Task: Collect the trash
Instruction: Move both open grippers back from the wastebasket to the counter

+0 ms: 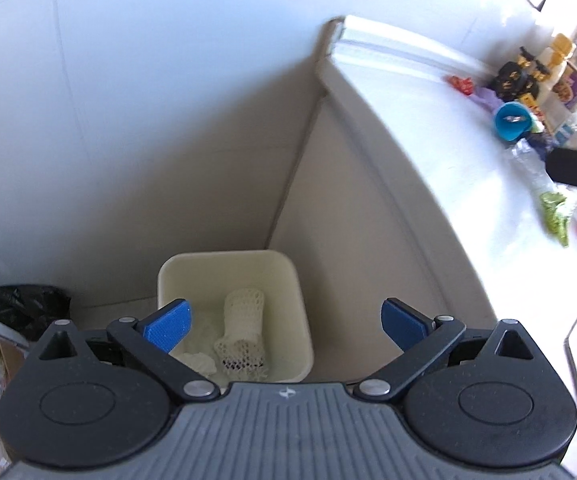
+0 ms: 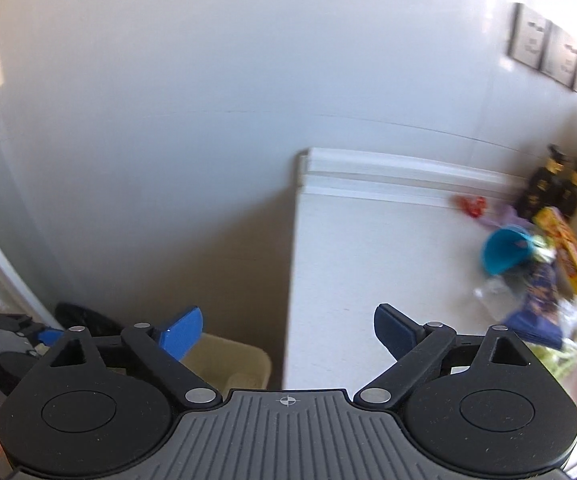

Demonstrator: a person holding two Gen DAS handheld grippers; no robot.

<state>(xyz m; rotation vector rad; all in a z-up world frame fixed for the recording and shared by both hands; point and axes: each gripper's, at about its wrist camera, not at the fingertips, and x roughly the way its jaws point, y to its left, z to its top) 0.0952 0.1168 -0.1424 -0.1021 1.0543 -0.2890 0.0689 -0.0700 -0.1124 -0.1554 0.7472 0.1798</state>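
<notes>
A cream bin (image 1: 288,304) stands on the floor beside the white counter (image 1: 428,128). It holds a white foam net sleeve (image 1: 244,320) and crumpled white paper (image 1: 202,360). My left gripper (image 1: 286,322) is open and empty above the bin. My right gripper (image 2: 288,332) is open and empty, over the counter's left edge (image 2: 300,280); the bin (image 2: 240,356) shows below it. Trash lies on the counter: a red wrapper (image 1: 461,83), a blue cup (image 1: 510,120), a clear plastic bottle (image 1: 528,160), a green bag (image 1: 554,216).
Black and yellow bottles (image 1: 516,76) stand at the counter's back by the wall. A black bag (image 1: 24,308) lies on the floor left of the bin. A yellow box (image 2: 568,256) and a dark blue packet (image 2: 540,304) lie on the counter. The left gripper (image 2: 20,332) shows at the right wrist view's left edge.
</notes>
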